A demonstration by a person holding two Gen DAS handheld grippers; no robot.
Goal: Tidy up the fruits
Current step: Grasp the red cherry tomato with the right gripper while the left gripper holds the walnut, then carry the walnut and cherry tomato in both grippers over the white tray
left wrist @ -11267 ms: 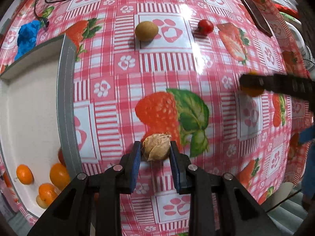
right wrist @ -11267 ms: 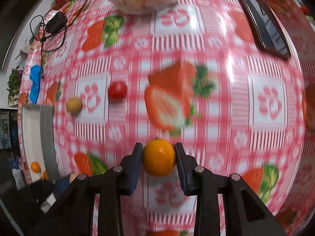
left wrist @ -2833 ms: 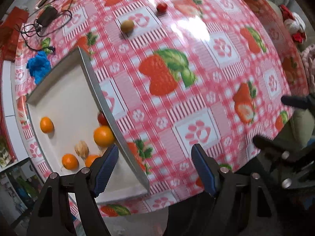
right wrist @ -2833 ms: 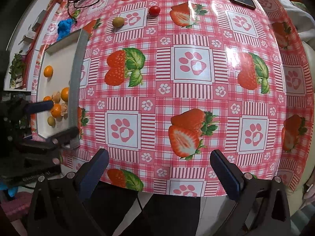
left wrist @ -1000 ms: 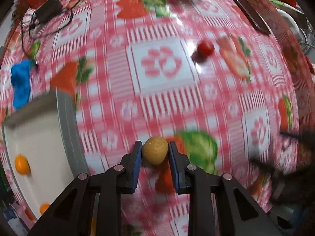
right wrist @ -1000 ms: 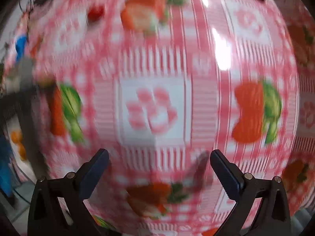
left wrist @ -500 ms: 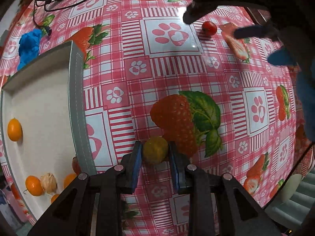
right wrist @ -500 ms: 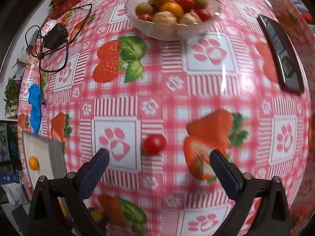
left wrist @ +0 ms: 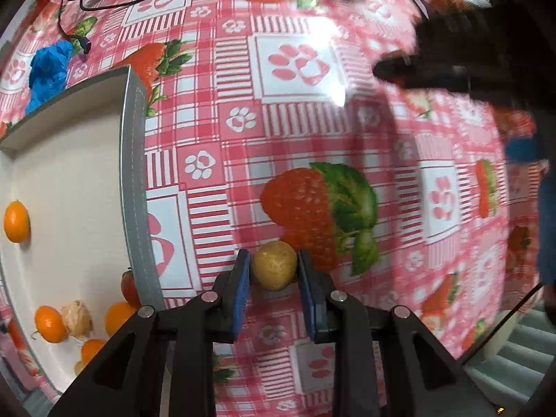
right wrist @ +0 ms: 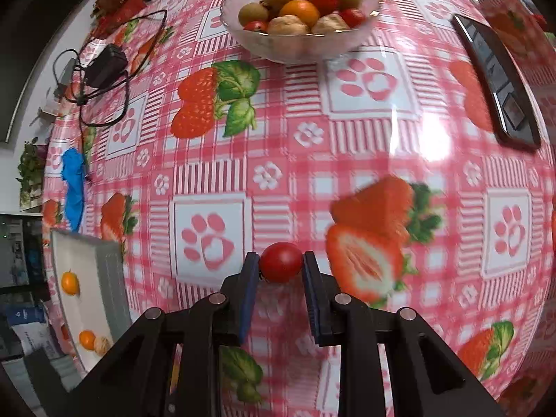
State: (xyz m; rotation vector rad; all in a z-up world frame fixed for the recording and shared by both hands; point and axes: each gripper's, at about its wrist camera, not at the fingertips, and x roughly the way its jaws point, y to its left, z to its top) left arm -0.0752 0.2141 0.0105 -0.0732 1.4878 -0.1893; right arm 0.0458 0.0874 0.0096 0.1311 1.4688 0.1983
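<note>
A small round yellow-green fruit (left wrist: 274,269) sits clamped between the blue pads of the left tongs (left wrist: 274,274), held over the desk just to the right of the shallow white tray with a grey rim (left wrist: 137,187). The right tongs (right wrist: 280,271) are closed on a small glossy red cherry tomato (right wrist: 280,262), further out over the middle of the desk, well apart from the tray, whose corner shows at the far left of the right wrist view. Whether either fruit is lifted clear of the surface or just touching it, I cannot tell.

Inside the tray lie several small orange fruits (left wrist: 15,221), a papery beige husked fruit (left wrist: 77,318) and a red fruit (left wrist: 128,283) tucked against the rim, so a fair share of the sorting looks done. What is left, as I judge it: both held fruits need to go over the rim and be let go in the tray. Beyond them, a clear glass bowl (right wrist: 299,45) at the far side holds a heap of mixed fruits, red, orange, green and husked; if those belong to the job too, much work remains.

The desk wears a glossy pink-checked cloth (right wrist: 347,160) printed with strawberries and paw prints. A dark phone (right wrist: 497,83), a black charger with its cable (right wrist: 104,69) and a crumpled blue thing (right wrist: 73,191) lie around the edges.
</note>
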